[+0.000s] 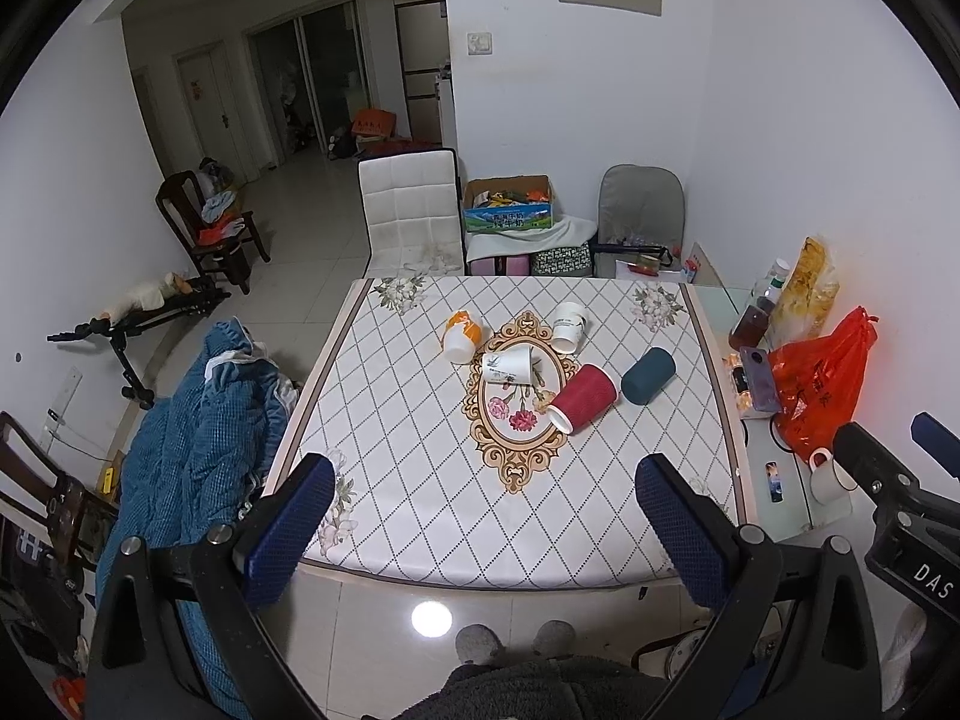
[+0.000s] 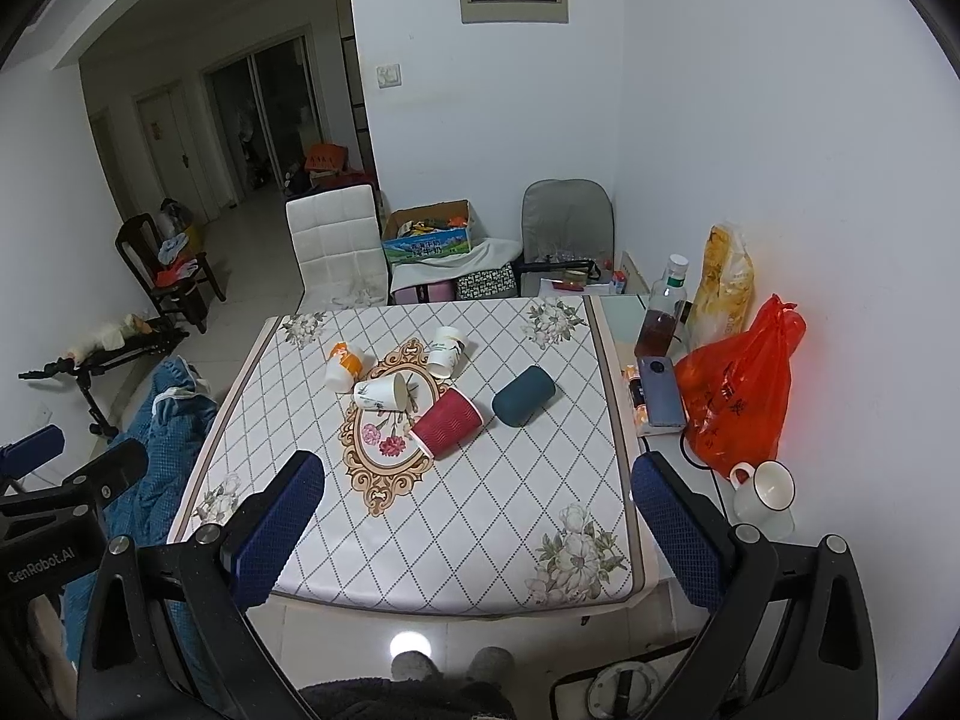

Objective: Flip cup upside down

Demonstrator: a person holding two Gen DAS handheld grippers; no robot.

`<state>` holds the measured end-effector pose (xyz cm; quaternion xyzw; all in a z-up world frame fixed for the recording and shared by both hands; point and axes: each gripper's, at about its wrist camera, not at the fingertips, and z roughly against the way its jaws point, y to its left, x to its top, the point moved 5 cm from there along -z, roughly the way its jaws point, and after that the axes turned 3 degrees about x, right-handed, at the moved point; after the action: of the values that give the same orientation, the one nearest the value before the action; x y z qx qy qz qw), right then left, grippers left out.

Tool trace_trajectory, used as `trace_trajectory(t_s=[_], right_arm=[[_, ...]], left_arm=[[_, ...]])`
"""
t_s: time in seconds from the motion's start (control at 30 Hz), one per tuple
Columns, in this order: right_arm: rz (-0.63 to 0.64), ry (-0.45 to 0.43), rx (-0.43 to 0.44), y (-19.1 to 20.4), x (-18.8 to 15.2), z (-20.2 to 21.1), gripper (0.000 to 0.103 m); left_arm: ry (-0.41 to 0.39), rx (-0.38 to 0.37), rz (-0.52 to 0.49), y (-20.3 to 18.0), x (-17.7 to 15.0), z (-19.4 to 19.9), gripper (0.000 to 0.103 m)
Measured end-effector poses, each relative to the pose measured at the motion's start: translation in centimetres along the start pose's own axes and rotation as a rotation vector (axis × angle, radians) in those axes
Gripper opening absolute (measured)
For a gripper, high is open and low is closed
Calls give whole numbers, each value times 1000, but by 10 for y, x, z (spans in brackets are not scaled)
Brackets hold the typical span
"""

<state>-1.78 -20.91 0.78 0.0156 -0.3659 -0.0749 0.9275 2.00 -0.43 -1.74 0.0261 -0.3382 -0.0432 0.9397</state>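
Lying on its side near the table (image 2: 420, 576) middle: red cup (image 2: 447, 423), likely light, ribbed, easily crushed. Best pinched gently across the ribbed wall. Left gripper (image 1: 485, 525) and right gripper (image 2: 477, 519) both spread apart, empty.

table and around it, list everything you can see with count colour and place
cups: 5, lying on their sides mid table: red, dark teal, orange and white, two white printed
tablecloth: 1, white with diamond grid and flowers, covering table
mug: 1, white, upright on side shelf, right
bag: 1, orange-red plastic, behind mug
phone: 1, grey-blue, left of bag
bottle: 1, clear with brown liquid, far right
yellow bag: 1, by wall
chairs: white and grey behind table, dark wood far left
box: 1, cardboard, between chairs
blanket: 1, blue, left of table
left gripper: open, above near edge
right gripper: open, above near edge
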Motion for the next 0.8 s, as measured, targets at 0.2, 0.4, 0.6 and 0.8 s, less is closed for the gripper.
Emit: trace_trajectory(t_s=[0.2, 0.4, 0.6, 0.8], right_arm=[[-1, -3, 2, -1, -5, 2, 103], [-2, -4, 3, 0, -5, 4, 103], [-4, -5, 5, 2, -8, 8, 103], [-9, 1, 8, 7, -10, 12, 103]], left_arm=[[-1, -1, 2, -1, -1, 0, 103], [-3, -2, 2, 0, -3, 2, 103], [-4, -4, 2, 0, -4, 3, 103], [7, -4, 5, -3, -5, -1, 103]])
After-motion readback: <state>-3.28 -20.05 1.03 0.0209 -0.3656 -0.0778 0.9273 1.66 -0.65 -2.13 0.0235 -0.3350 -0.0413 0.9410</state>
